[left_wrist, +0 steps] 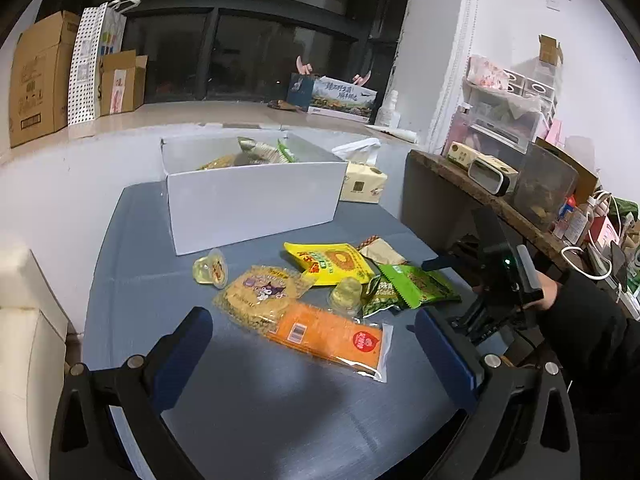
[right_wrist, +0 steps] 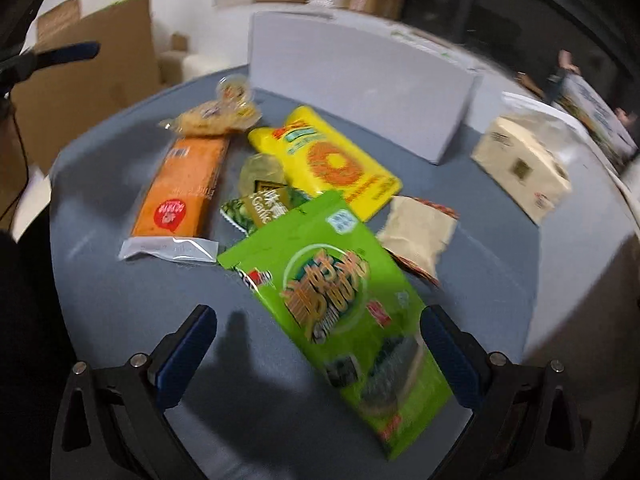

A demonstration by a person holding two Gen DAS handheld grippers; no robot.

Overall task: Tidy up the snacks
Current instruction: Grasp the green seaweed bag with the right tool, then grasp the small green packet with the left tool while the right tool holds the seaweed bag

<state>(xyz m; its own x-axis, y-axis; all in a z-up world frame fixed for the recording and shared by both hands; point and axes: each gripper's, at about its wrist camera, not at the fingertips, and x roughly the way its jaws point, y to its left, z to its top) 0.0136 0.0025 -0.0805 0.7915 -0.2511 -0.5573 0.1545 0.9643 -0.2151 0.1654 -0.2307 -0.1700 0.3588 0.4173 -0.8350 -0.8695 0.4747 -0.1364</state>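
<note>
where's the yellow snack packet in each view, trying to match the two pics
Left wrist view: the yellow snack packet lies right of centre, just in front of the white box.
Right wrist view: the same packet lies centre, upper half, below the box.
Shared landmark: the orange packet beside it.

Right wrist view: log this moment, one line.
right gripper: open, over bright green packet | left gripper: open | white box: partly filled
</note>
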